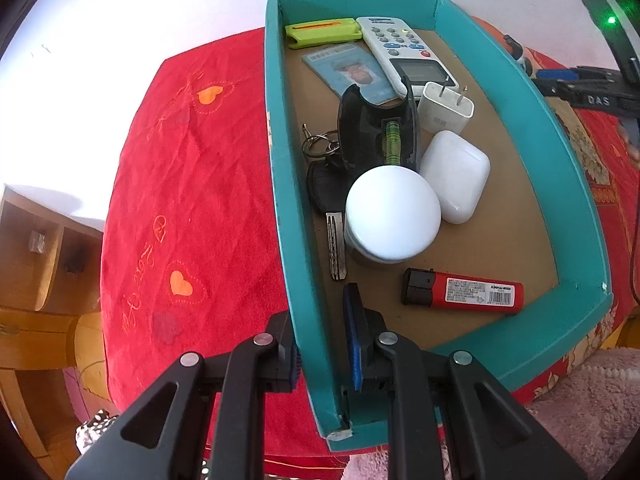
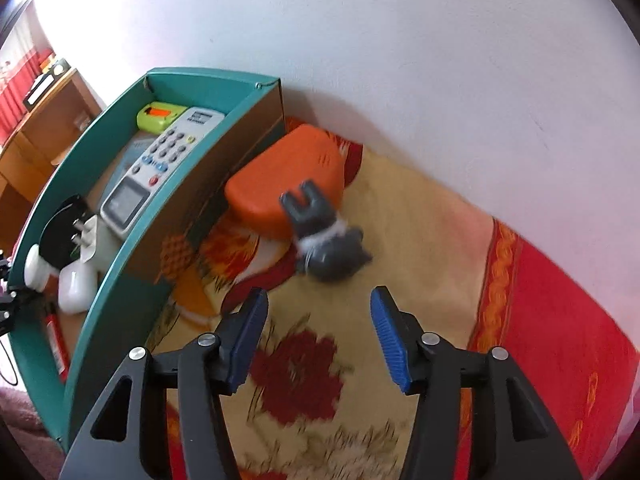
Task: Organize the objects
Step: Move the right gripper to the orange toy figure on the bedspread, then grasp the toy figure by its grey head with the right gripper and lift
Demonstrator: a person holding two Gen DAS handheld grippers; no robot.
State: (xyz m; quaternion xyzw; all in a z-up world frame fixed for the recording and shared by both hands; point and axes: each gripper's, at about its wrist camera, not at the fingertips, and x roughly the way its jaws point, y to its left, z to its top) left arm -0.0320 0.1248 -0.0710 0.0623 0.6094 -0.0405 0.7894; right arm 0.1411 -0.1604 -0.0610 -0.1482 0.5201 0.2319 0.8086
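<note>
While the teal cardboard tray (image 1: 472, 24) sits on the red embroidered cloth (image 1: 192, 184), its near left wall is pinched between the blue pads of the left gripper (image 1: 320, 344), one pad inside and one outside. Inside, a round white lidded jar (image 1: 392, 216) stands at centre, with a white earbud case (image 1: 456, 176) at three o'clock, a red lighter (image 1: 464, 292) at five, and a white remote control (image 1: 404, 56) at twelve. Outside the tray's right wall, a grey toy figure (image 2: 324, 236) lies against an orange hard case (image 2: 288, 180) on the floral blanket (image 2: 420, 240). At six o'clock from the toy, the right gripper (image 2: 318, 336) stands half open and empty.
</note>
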